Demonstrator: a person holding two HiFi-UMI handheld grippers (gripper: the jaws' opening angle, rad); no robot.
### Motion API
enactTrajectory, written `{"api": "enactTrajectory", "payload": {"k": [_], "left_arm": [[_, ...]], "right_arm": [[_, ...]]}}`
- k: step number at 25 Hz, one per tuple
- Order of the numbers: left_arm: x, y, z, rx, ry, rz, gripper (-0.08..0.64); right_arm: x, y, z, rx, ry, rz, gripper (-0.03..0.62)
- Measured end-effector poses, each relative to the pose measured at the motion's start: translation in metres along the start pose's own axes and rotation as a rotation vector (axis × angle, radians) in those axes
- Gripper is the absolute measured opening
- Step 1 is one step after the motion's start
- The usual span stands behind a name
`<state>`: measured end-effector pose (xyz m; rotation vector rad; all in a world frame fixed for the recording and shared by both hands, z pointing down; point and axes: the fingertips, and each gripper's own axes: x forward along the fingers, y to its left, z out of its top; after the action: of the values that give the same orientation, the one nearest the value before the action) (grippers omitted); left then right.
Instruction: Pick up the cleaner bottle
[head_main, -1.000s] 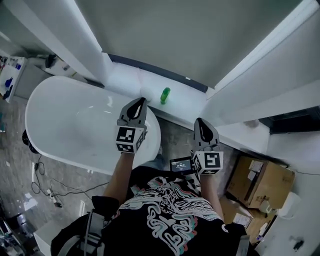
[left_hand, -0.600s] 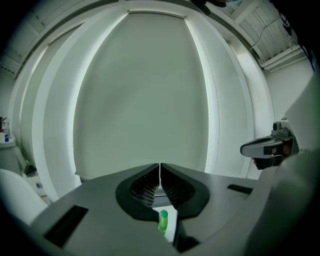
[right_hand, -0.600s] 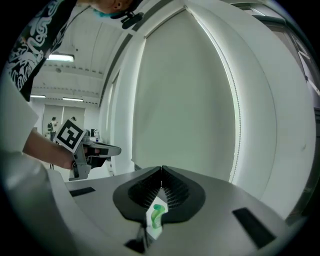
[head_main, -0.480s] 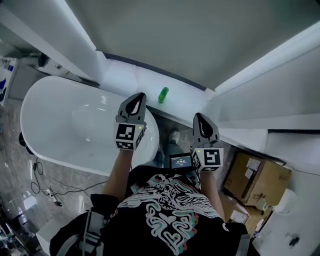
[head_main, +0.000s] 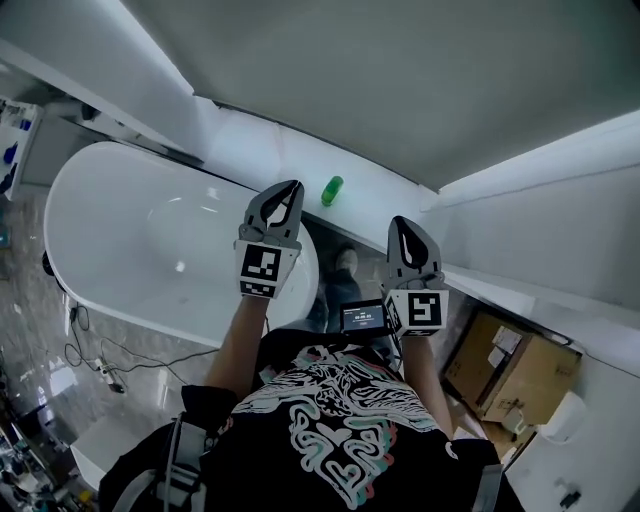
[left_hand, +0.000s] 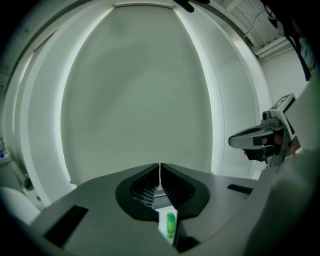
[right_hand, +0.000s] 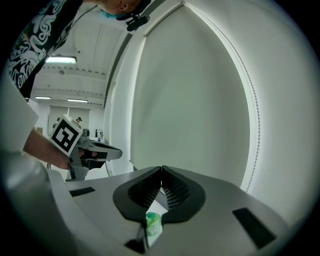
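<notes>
While the left gripper (head_main: 289, 188) and right gripper (head_main: 403, 224) hover with jaws pressed together and empty, the green cleaner bottle (head_main: 332, 190) stands on the white ledge (head_main: 268, 160) farther off, between them, nearer the left one, touching neither.

No print is legible, not even on the small screen (head_main: 362, 317)
</notes>
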<state>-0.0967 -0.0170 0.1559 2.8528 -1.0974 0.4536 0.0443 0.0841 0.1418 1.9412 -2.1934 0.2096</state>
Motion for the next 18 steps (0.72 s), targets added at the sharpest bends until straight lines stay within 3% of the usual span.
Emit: {"api": "enactTrajectory", "payload": {"k": [18], "left_arm": [[0.052, 0.024, -0.064, -0.012, 0.109, -0.026, 0.021]], "right_arm": [[0.087, -0.020, -0.047, 0.006, 0.093, 0.035, 0.028]]}}
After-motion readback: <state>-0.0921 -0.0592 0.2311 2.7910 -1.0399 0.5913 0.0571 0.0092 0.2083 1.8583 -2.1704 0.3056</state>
